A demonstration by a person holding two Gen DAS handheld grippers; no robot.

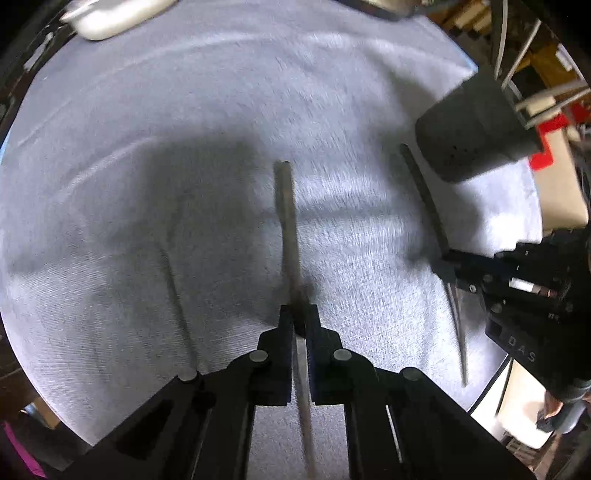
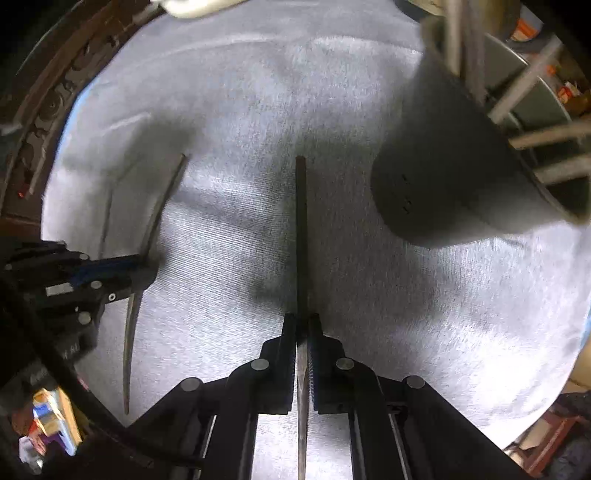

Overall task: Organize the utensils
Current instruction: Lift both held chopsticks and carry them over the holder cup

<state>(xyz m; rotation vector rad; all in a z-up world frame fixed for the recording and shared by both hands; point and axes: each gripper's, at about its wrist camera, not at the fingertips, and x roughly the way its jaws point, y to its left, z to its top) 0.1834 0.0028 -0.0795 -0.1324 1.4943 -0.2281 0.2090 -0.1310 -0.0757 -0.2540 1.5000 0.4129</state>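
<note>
My left gripper (image 1: 299, 314) is shut on a thin metal utensil (image 1: 288, 214) whose handle points forward over the grey cloth (image 1: 166, 147). My right gripper (image 2: 303, 321) is shut on a second, dark-handled utensil (image 2: 301, 229). Each gripper shows in the other's view: the right one (image 1: 448, 264) holding its utensil (image 1: 424, 192), the left one (image 2: 147, 267) holding its utensil (image 2: 162, 199). A dark grey cylindrical utensil holder (image 1: 476, 133) stands at the right with several utensils in it; it also shows large in the right wrist view (image 2: 450, 170).
A white object (image 1: 114, 18) lies at the cloth's far left edge and also shows in the right wrist view (image 2: 199, 7). Clutter and red items (image 1: 546, 147) lie beyond the cloth's right edge. The cloth's near edge drops off at bottom left.
</note>
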